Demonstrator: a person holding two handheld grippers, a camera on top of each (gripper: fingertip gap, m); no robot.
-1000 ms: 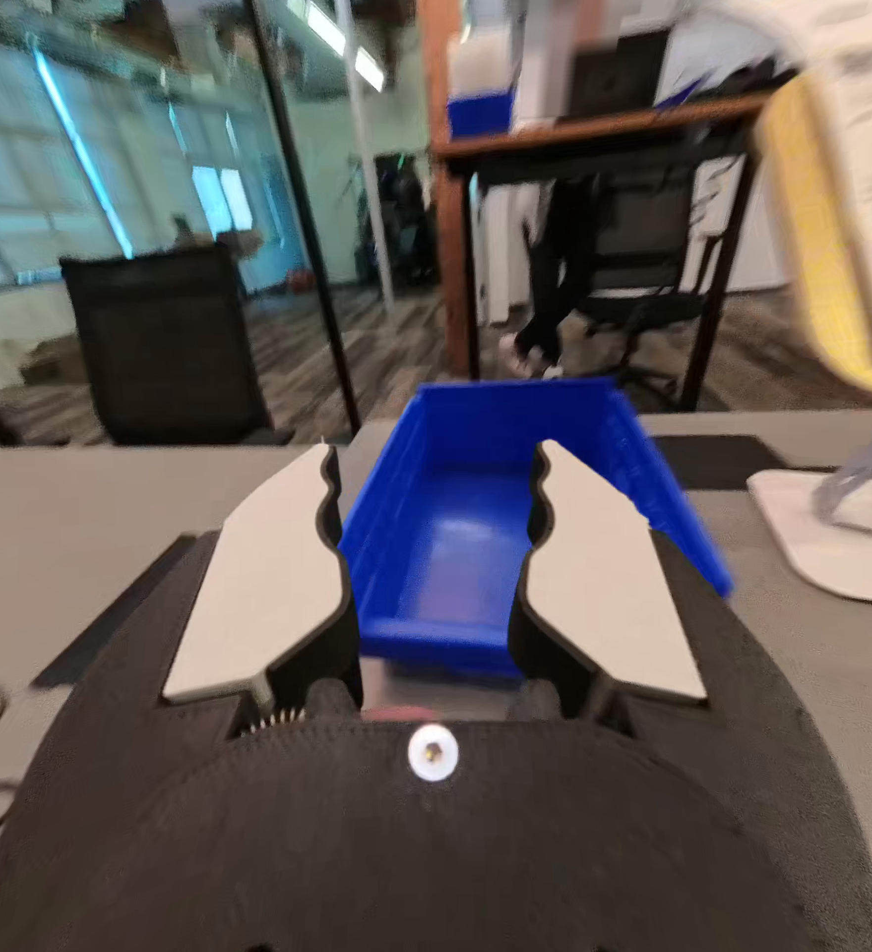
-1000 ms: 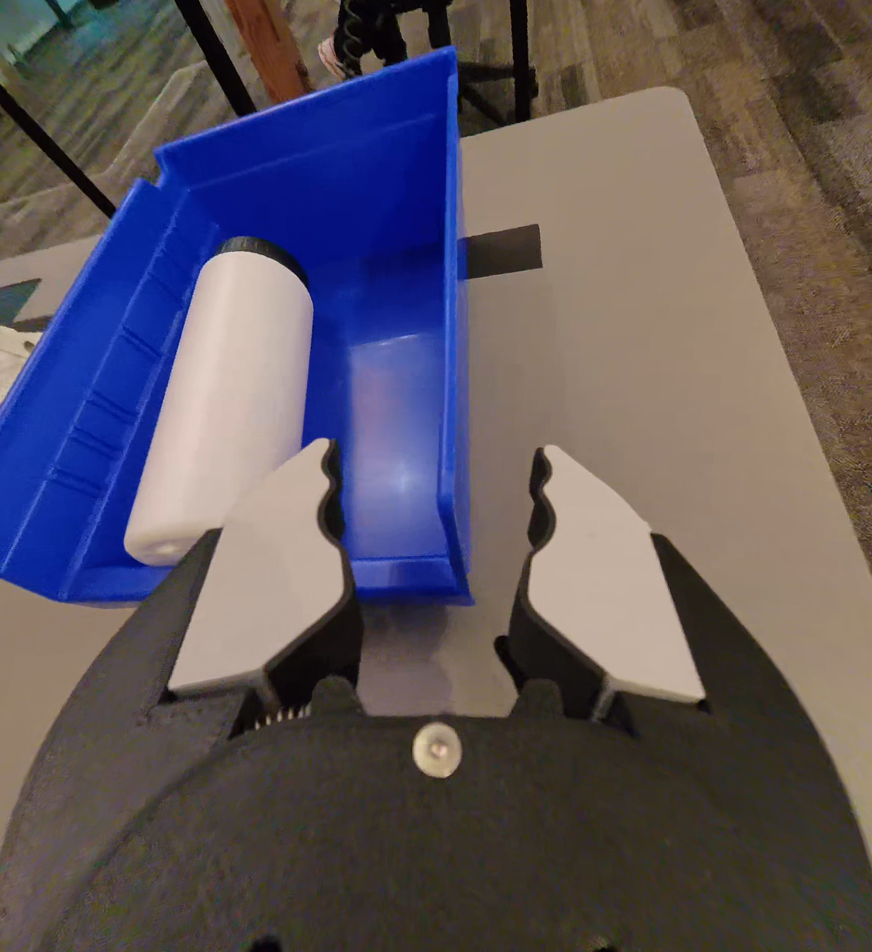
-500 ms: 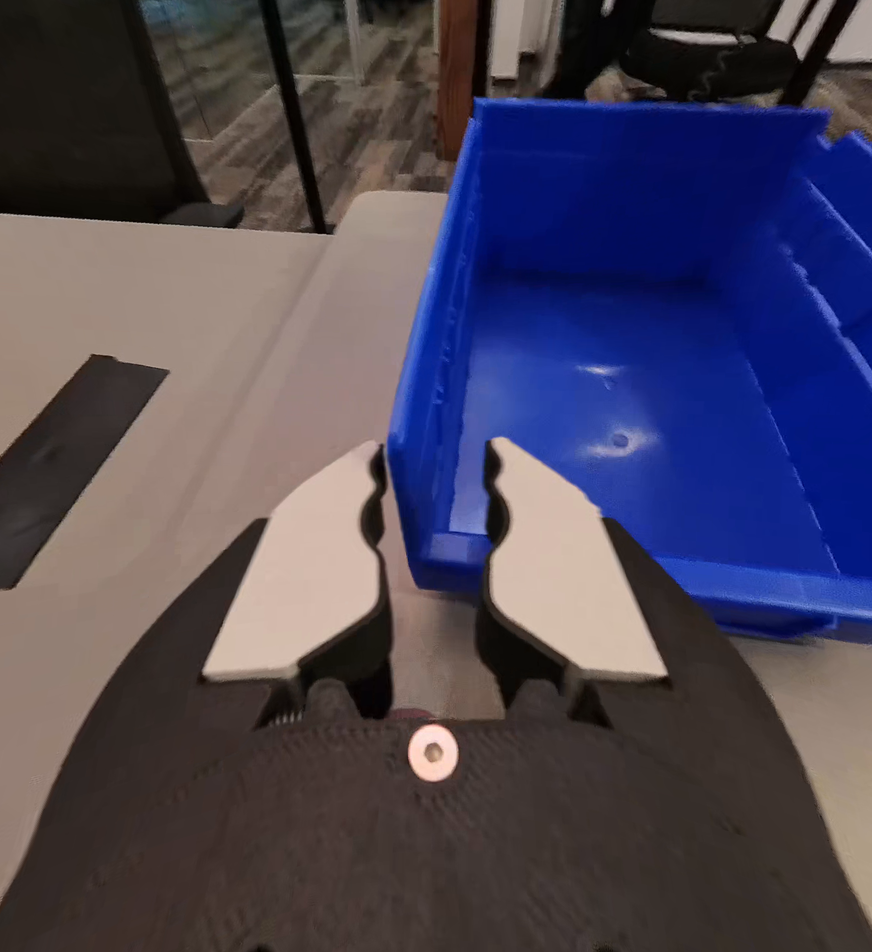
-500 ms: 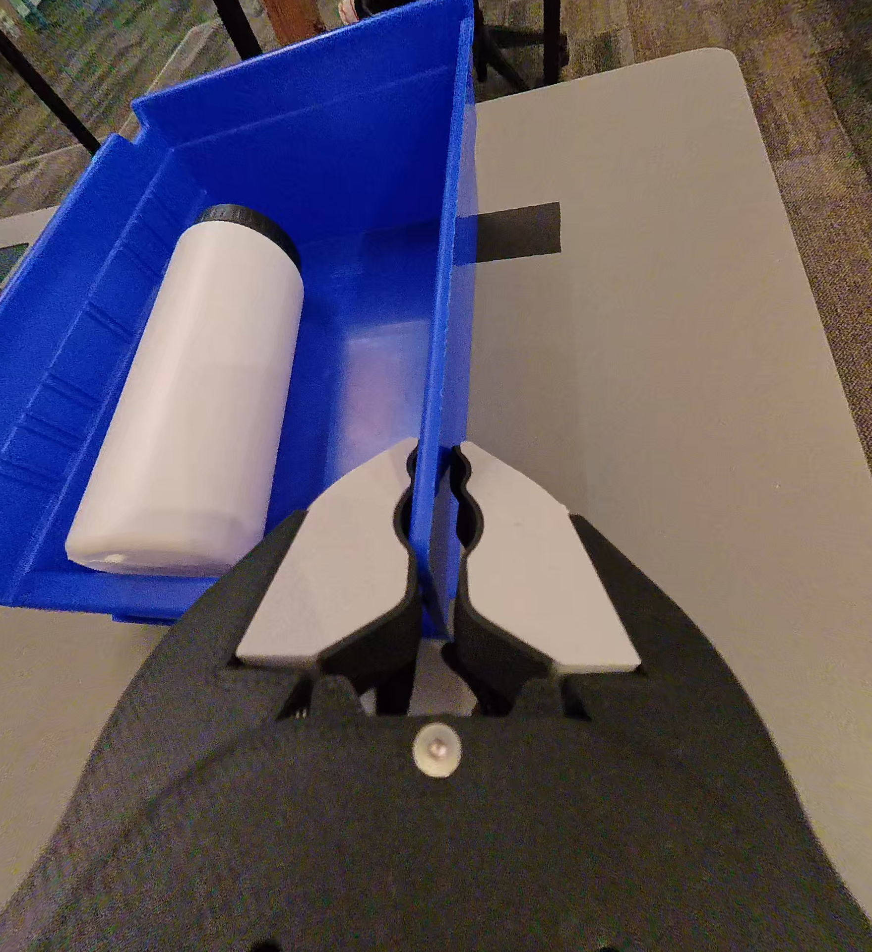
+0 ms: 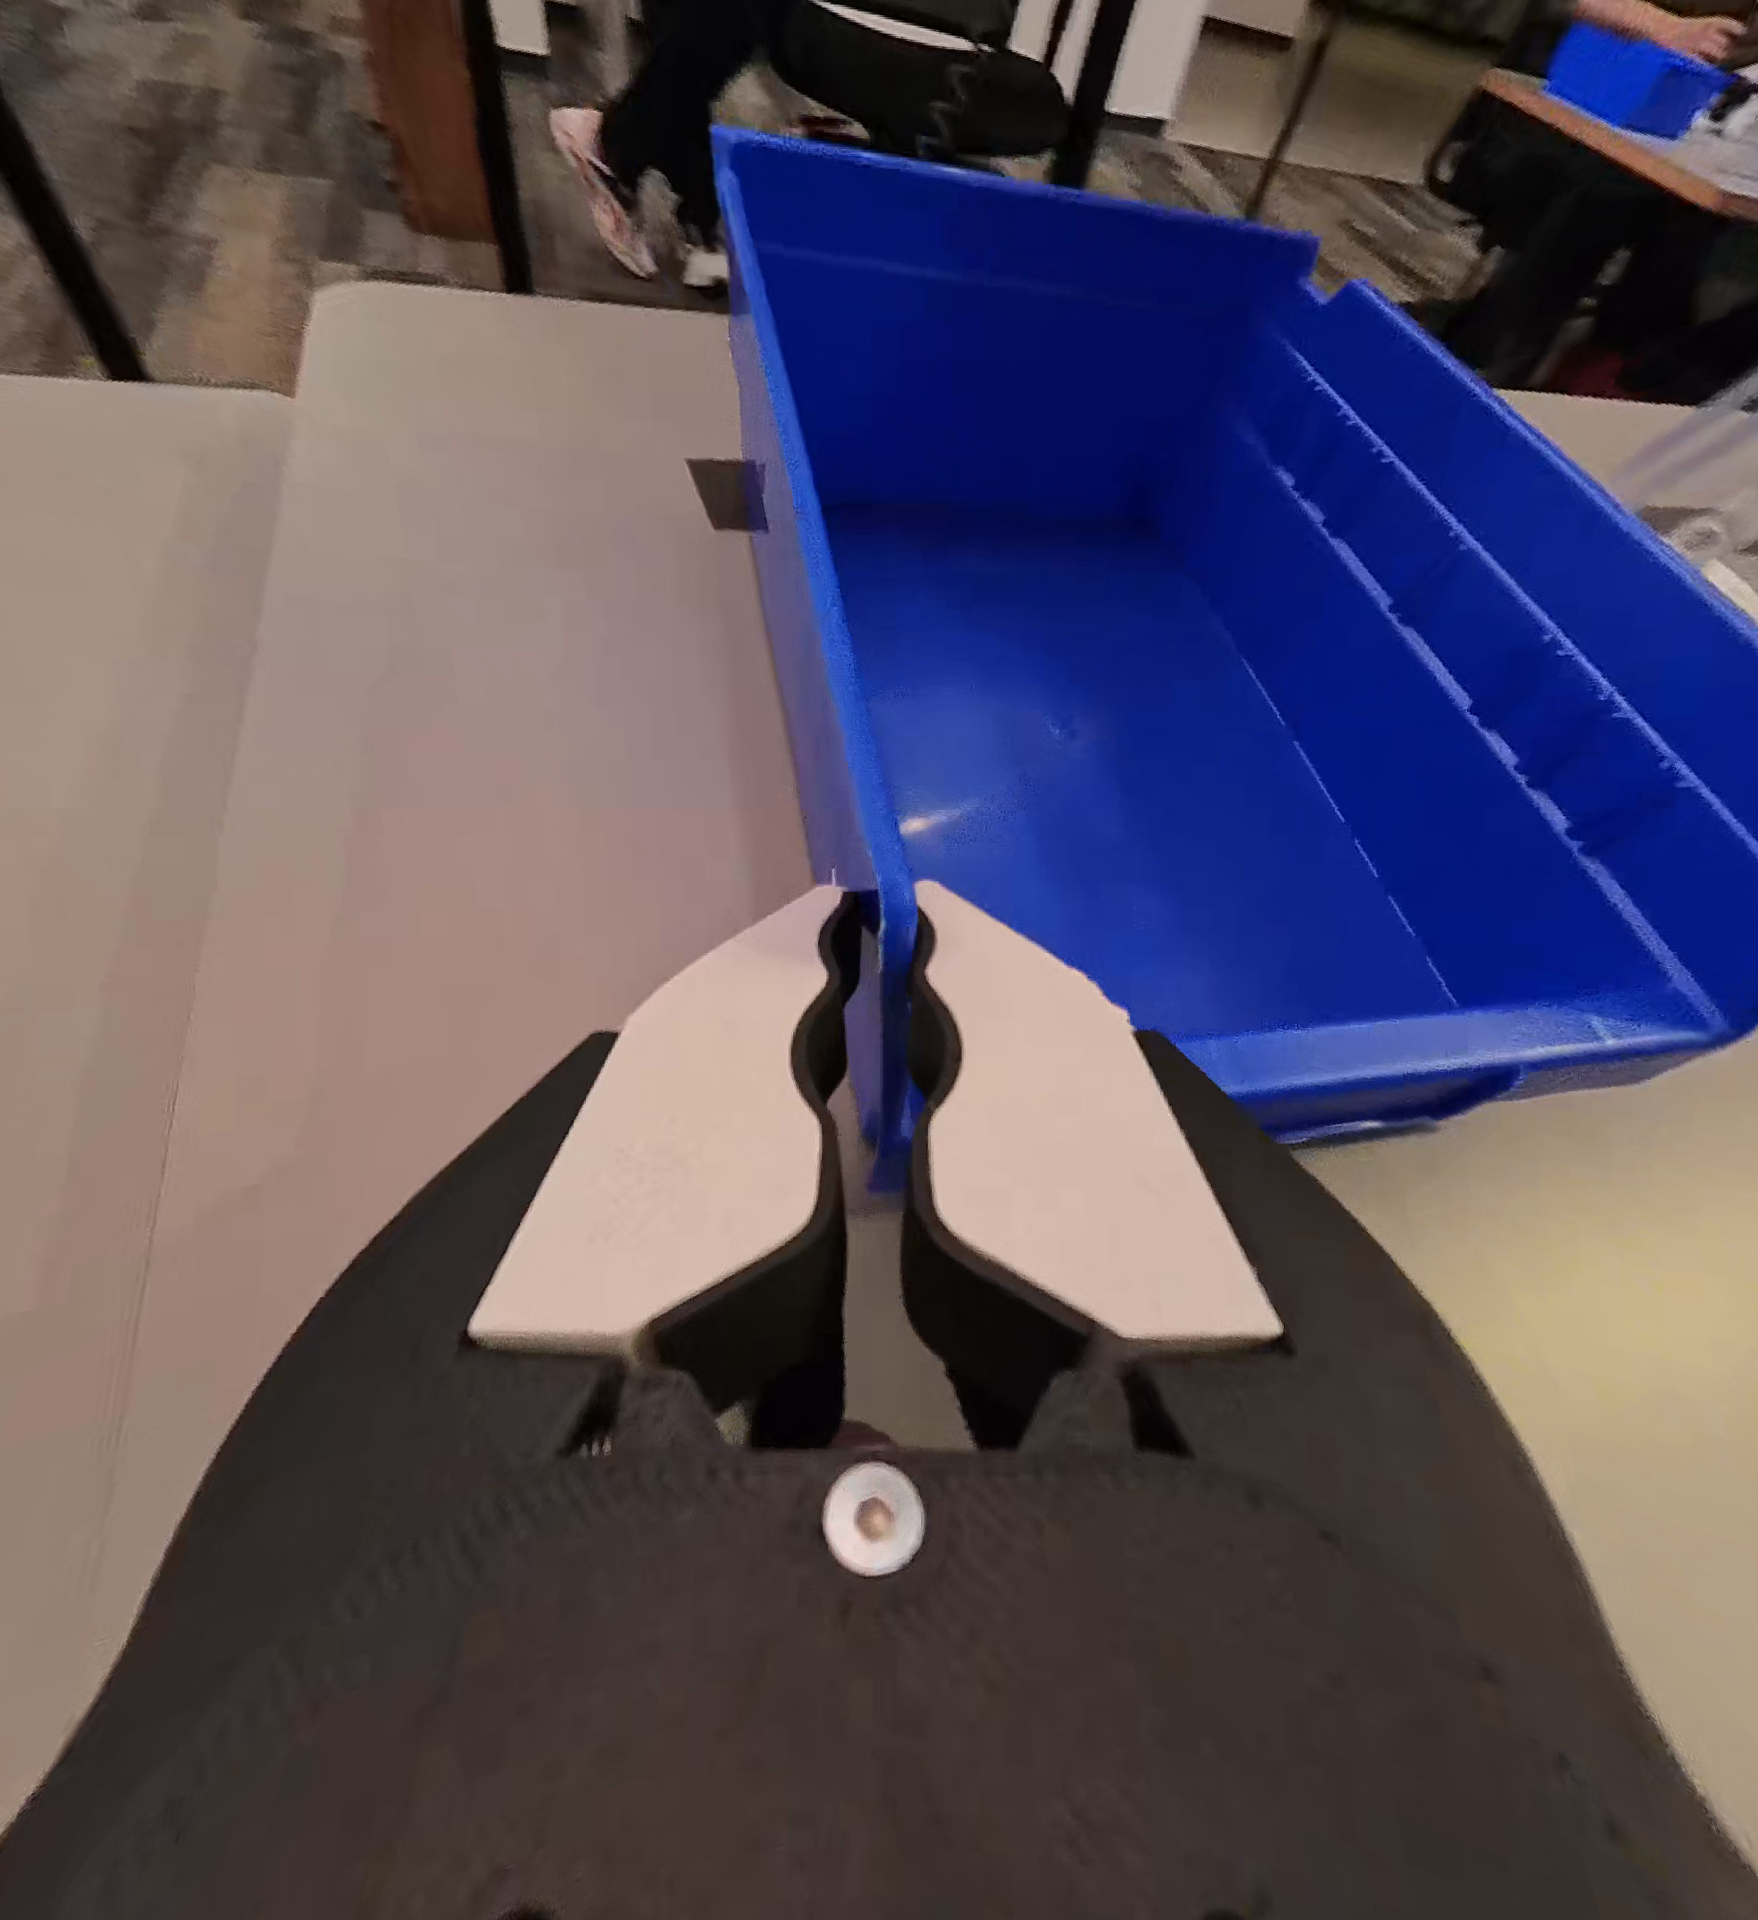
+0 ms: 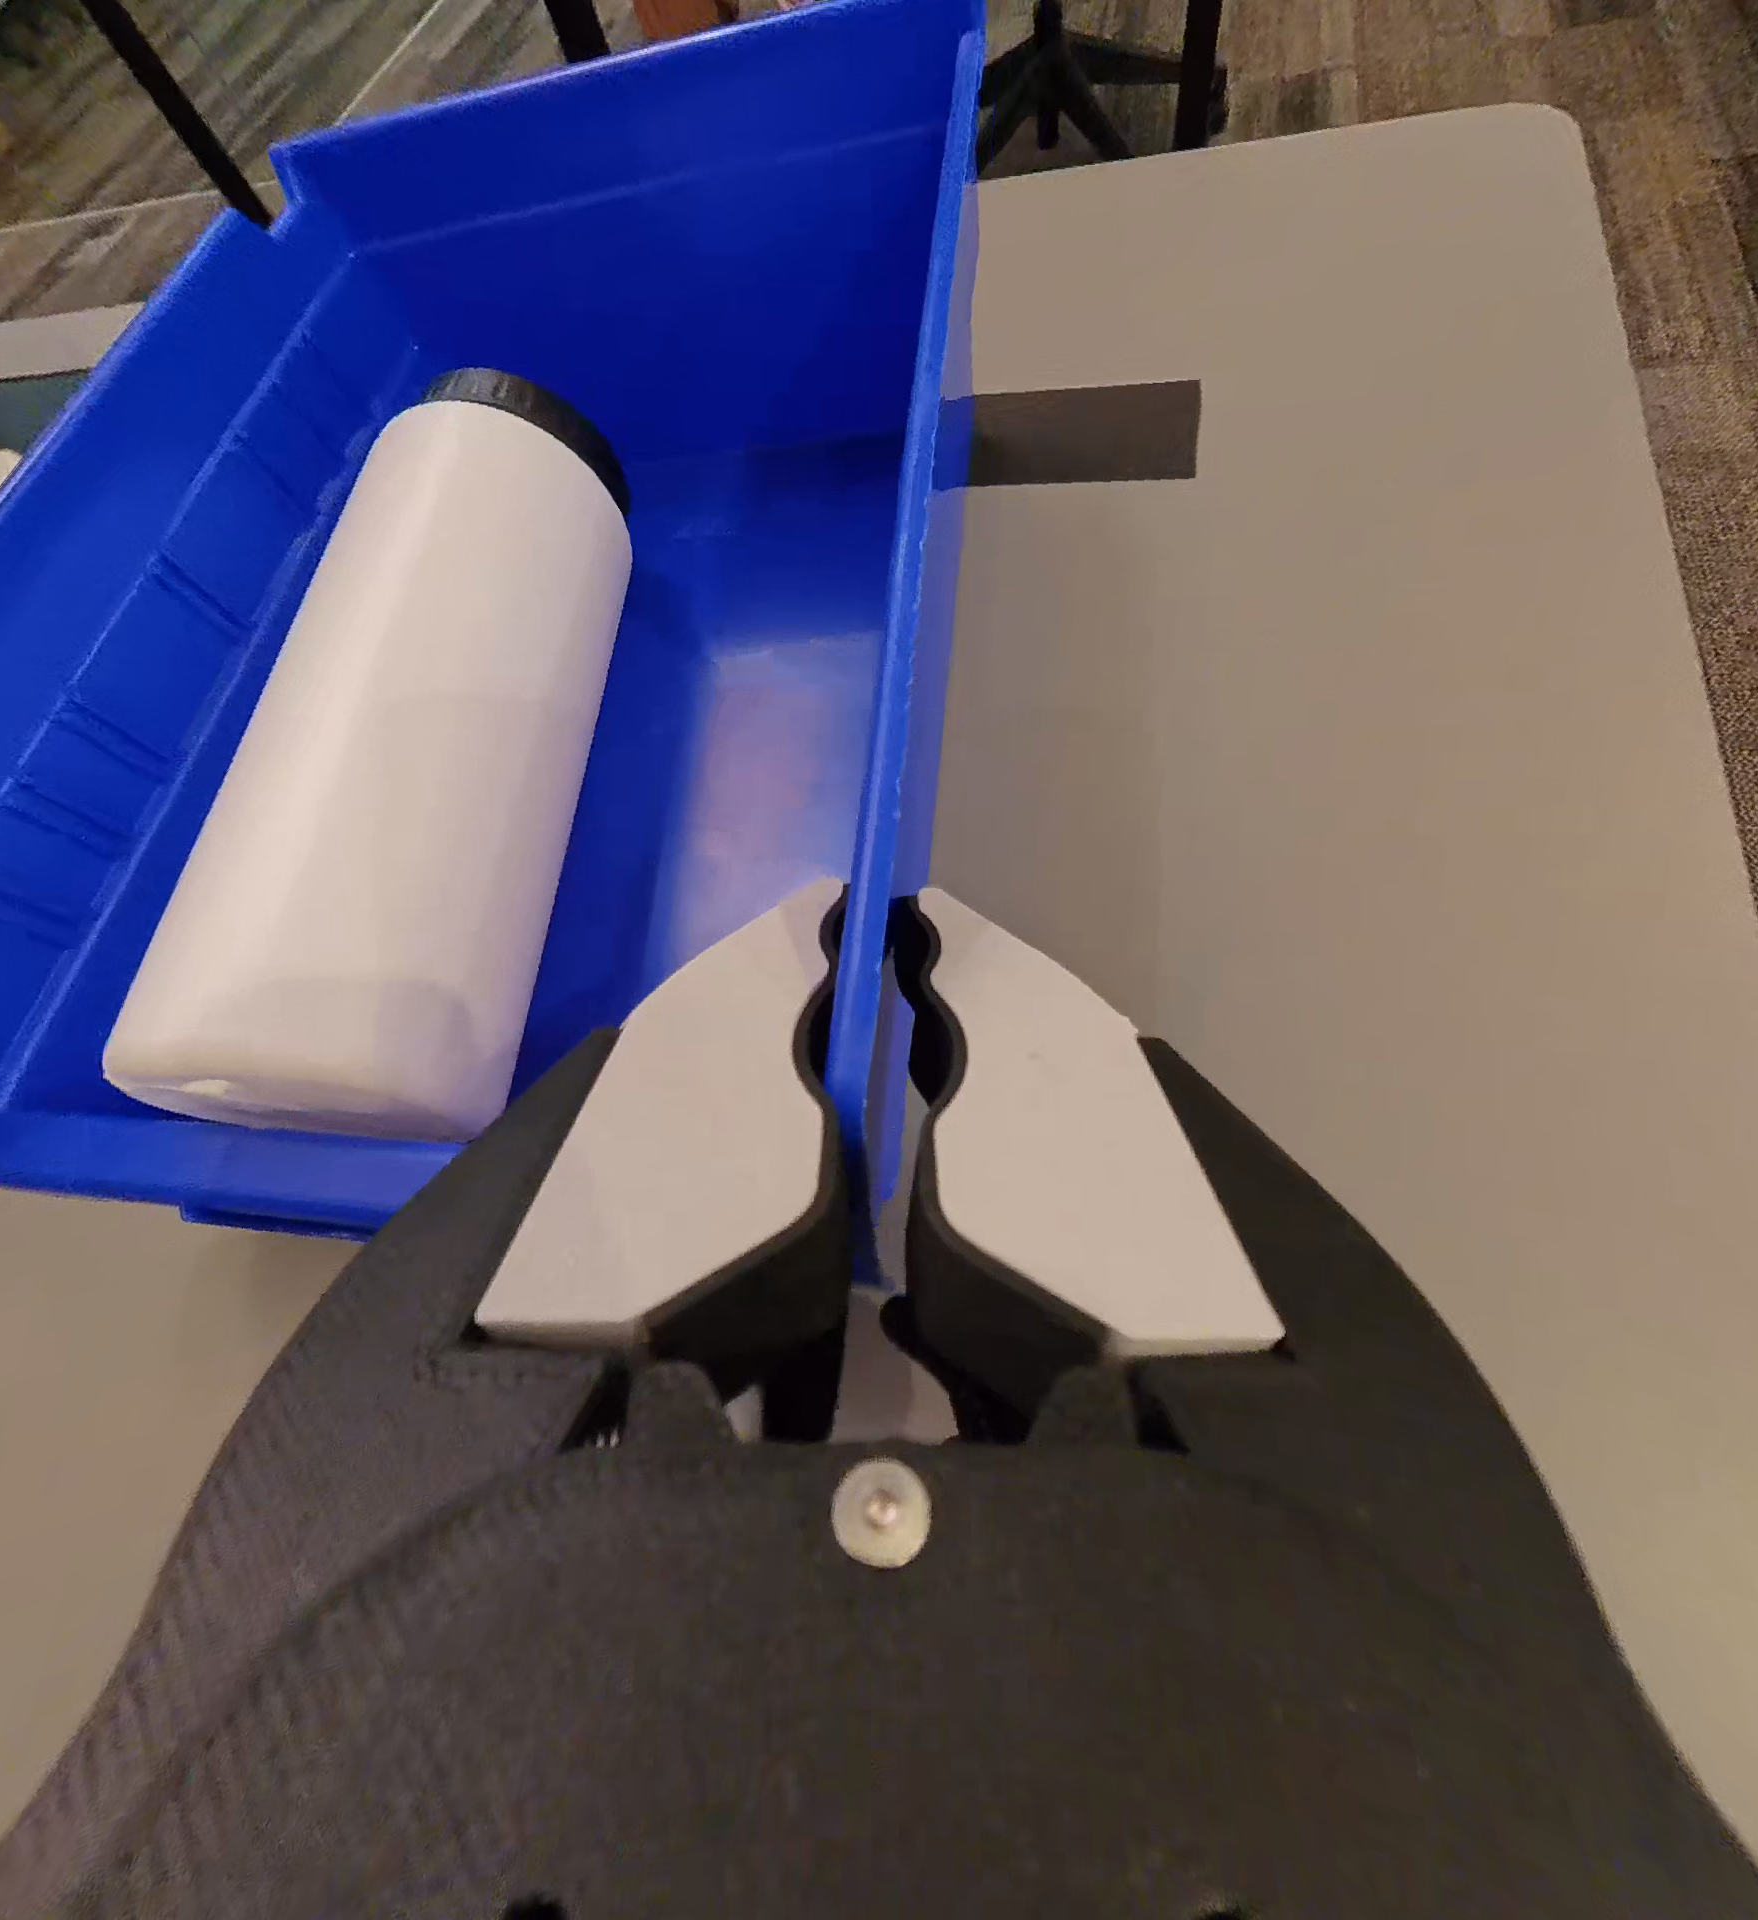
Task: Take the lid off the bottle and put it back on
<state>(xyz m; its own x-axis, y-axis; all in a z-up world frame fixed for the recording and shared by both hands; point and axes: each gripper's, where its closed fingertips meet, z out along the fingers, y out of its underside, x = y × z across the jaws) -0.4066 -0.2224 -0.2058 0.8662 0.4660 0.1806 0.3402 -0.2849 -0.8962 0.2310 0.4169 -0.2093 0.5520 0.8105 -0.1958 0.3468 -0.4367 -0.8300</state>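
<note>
While two tongs (image 5: 873, 914) (image 6: 880, 904) pinch bins (image 5: 1633, 717) (image 6: 911, 582), one capped bottle (image 6: 387, 769) lies

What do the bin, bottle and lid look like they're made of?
Blue bin: likely moulded plastic, glossy; floor highlights, ribbed walls. White bottle, lying in the bin: smooth matte, plastic or coated metal, can't tell. Black lid: probably plastic, ridged rim.

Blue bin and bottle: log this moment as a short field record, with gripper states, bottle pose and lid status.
left gripper: shut on blue bin, left side wall
right gripper: shut on the bin's right side wall
bottle: white, lying on its side inside the bin, untouched
lid: black, still on, pointing to the far end
table: grey, black tape strip beside the bin
</note>
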